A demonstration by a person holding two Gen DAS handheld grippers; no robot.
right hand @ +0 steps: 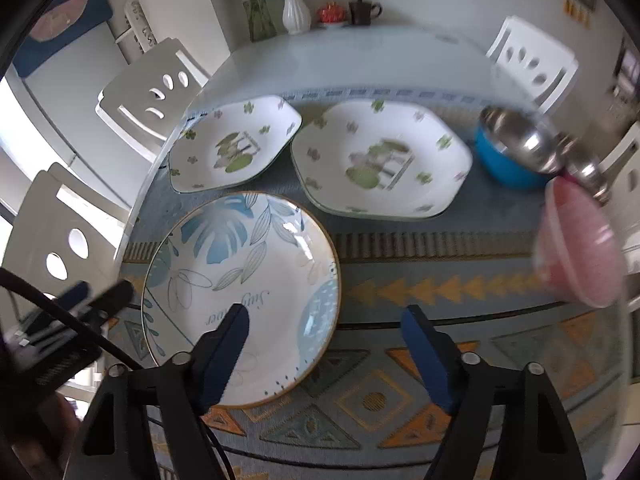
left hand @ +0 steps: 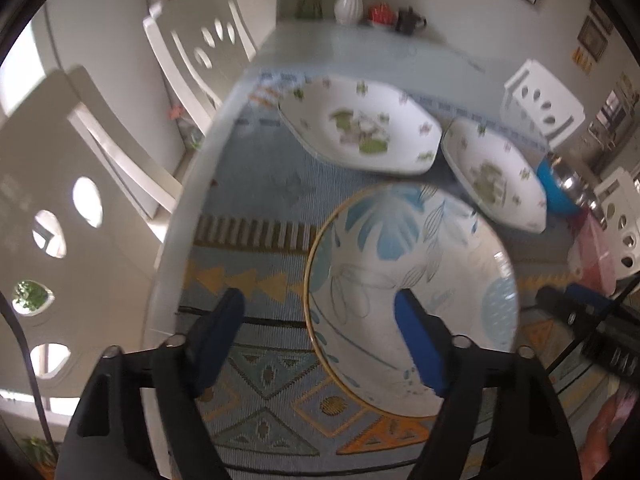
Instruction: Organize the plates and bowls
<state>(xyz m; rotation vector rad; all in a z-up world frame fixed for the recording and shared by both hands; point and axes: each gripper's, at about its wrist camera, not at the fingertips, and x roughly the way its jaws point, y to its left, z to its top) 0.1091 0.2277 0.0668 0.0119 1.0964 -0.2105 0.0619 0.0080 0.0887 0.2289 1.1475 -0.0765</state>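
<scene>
A: The round plate (right hand: 240,296) with the blue leaf print and gold rim sits low and left of centre in the right wrist view, flat on the patterned mat (right hand: 440,360). Glazed ceramic, I'd judge: stiff, fairly heavy, slippery, and it will chip if knocked.

B: Where would you take it?

A: At the rim, one pad above and one below. The face is too smooth and broad. Both sides at once would steady it.

B: And the claws?

A: The left claw (left hand: 320,340) is partly open, nothing held. In its own view its right pad is over the plate's face and its left pad over the mat, so the plate's left rim lies between them. The right claw (right hand: 326,350) stands the same, empty, straddling the plate's right rim.

B: Around it?

A: Two squarish white plates, one (right hand: 236,148) above it and one (right hand: 380,160) upper centre, close together. Further right a blue bowl with a steel lining (right hand: 508,152), then a pink bowl (right hand: 580,248) at the right edge, blurred. All on the table (right hand: 360,60).
</scene>
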